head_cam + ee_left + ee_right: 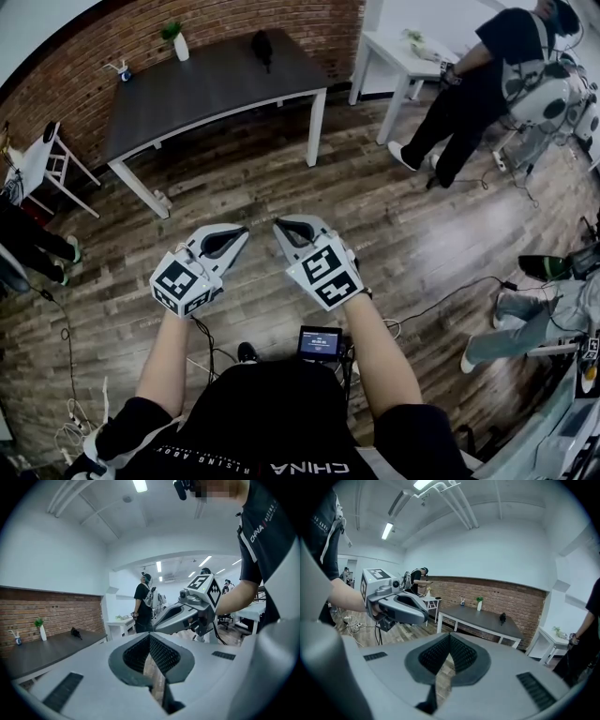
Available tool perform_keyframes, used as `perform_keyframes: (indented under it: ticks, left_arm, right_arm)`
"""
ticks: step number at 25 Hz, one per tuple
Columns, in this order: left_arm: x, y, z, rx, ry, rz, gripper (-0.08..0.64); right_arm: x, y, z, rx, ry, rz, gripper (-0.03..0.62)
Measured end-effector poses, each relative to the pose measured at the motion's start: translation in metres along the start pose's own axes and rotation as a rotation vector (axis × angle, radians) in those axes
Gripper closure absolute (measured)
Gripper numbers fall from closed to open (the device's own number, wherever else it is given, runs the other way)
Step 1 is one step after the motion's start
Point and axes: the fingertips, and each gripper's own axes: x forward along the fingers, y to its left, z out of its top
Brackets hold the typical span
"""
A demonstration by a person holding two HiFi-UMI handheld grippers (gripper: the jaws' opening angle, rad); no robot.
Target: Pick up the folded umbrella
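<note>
Wood-plank floor [281,178], brick wall [84,56]; dark table [216,84] bears folded umbrella [262,47]; left tool [240,232], right tool [281,225] closed, empty.

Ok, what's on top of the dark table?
A black folded umbrella, a small plant in a white vase and a tiny item too small to identify. Nothing covers the tabletop.

Indoor lab or office-like recording room, brick wall [187,28] behind a dark table [216,84], small white table [403,56], wooden plank floor [281,187], loose cables [73,433] on it, ceiling tube lights [389,529], another person [487,75] wearing equipment on the back
</note>
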Motion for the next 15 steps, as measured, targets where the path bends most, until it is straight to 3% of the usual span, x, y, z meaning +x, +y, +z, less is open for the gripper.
perform_keyframes:
  ticks: [7, 15]
  left_arm:
    - [0.045, -0.022, -0.006, 0.059, 0.067, -0.030, 0.558]
    - [0.084, -0.025, -0.015, -0.028, 0.074, 0.036, 0.558]
  right_arm:
    - [-0.023, -0.031, -0.025, 0.048, -0.045, 0.045, 0.588]
    - [-0.048, -0.093, -0.061, 0.074, -0.034, 0.010, 0.588]
